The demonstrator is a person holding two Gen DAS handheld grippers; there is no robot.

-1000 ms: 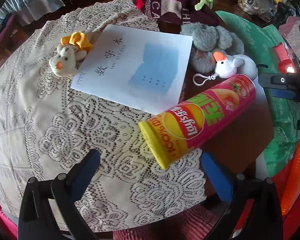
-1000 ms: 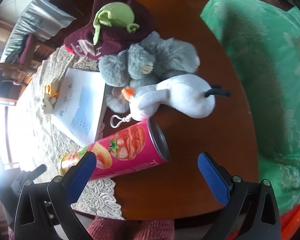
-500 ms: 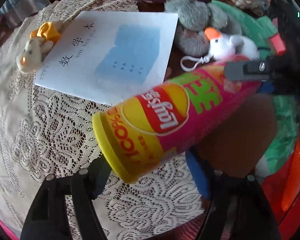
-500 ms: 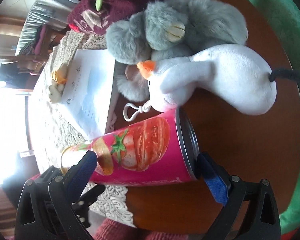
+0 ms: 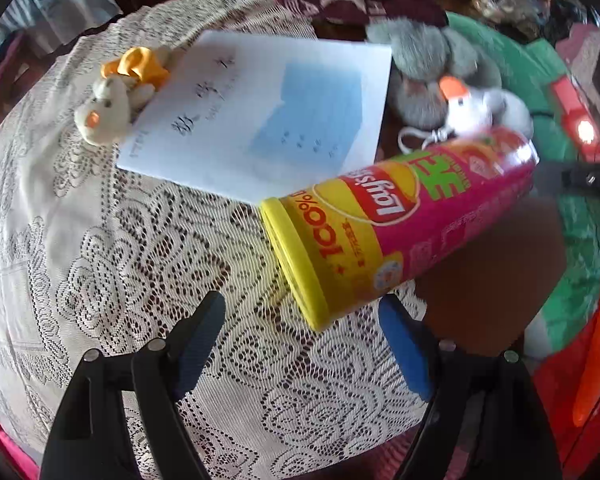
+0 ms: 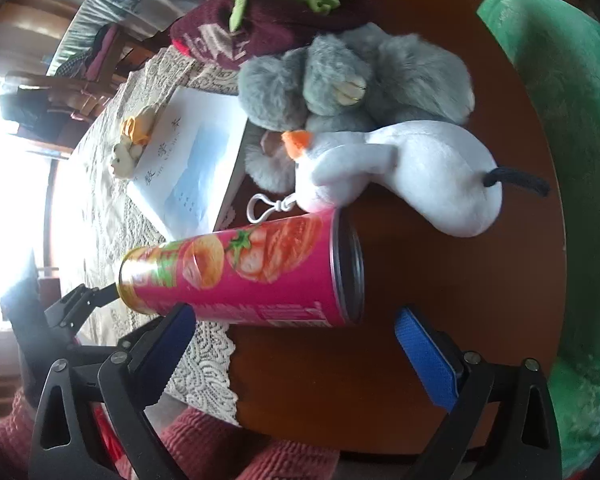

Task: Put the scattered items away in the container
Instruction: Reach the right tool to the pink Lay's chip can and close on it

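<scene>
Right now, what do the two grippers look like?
Both look alike. The left gripper and right gripper each have two black plastic arms with round silver bolts, ending in ridged blue pads. No cables or lettering show on them.

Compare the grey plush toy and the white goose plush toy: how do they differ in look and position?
The grey plush toy has long shaggy fur; the white goose plush toy is smooth, with an orange beak and a keyring loop. The grey one lies farther back by the maroon knit; the goose lies nearer the chips can. Both are soft, touching, on bare wood.
</scene>
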